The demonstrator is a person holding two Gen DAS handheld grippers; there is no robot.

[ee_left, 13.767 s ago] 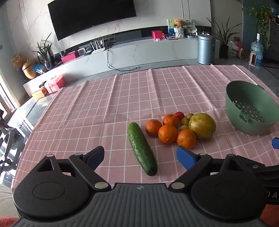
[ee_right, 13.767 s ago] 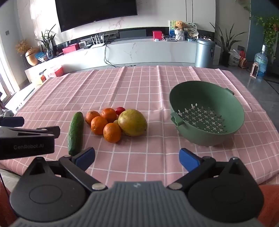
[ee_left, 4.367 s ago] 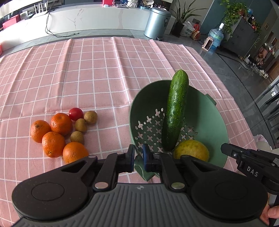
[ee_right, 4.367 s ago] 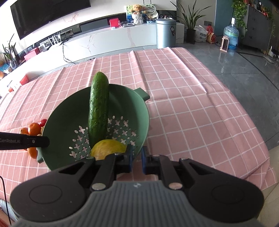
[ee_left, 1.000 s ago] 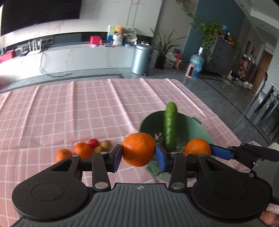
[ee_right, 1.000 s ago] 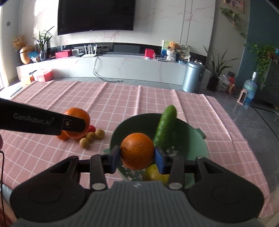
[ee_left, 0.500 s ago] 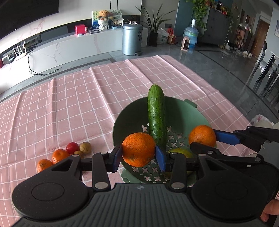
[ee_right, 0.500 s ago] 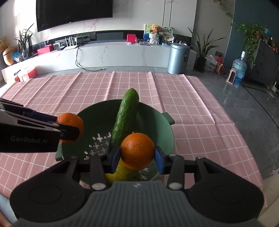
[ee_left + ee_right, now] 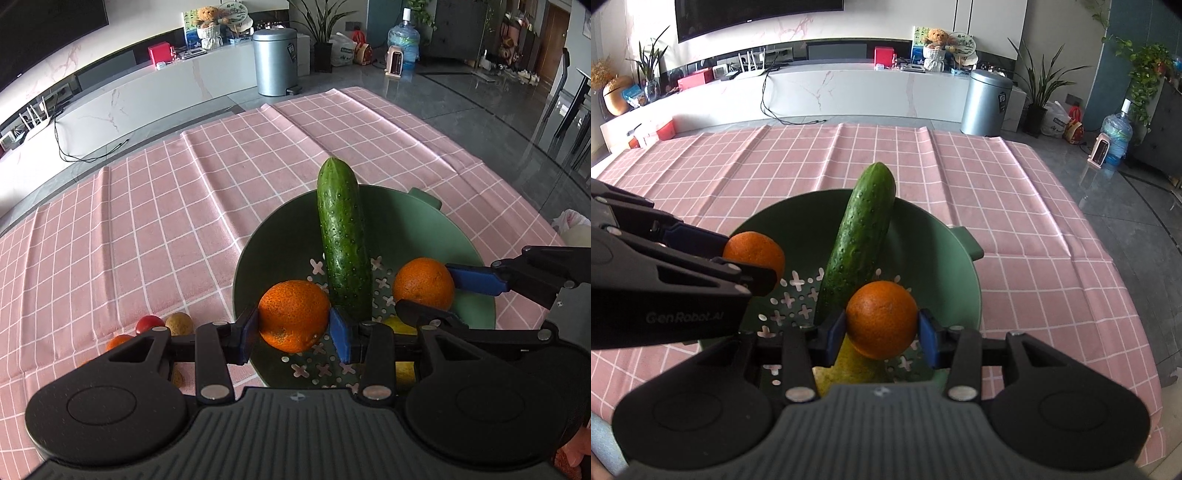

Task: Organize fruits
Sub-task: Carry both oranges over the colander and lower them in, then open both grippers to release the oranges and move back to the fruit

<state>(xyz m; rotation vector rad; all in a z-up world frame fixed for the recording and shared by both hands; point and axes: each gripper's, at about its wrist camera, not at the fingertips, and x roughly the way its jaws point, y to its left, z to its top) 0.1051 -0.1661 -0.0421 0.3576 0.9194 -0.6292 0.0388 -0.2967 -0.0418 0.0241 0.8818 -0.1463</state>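
Observation:
My left gripper [image 9: 293, 326] is shut on an orange [image 9: 294, 314] just over the near left part of the green colander [image 9: 413, 225]. My right gripper [image 9: 881, 330] is shut on a second orange [image 9: 881, 318] over the colander's [image 9: 936, 258] near right part; that orange [image 9: 423, 283] also shows in the left wrist view, and the left one [image 9: 755, 253] in the right wrist view. A cucumber [image 9: 341, 236] leans against the colander's far wall, its tip above the rim. A yellow-green fruit [image 9: 849, 369] lies in the bottom, mostly hidden.
On the pink checked tablecloth [image 9: 147, 229] left of the colander lie a red fruit [image 9: 149, 324], a brown one [image 9: 179, 323] and an orange [image 9: 119, 341], partly behind my left gripper. The table's right edge [image 9: 1123, 280] runs close to the colander.
Both grippers, each holding its orange, have come closer and lower over the colander, which now fills more of both views. The loose fruits have slid toward the left edge of the left wrist view.

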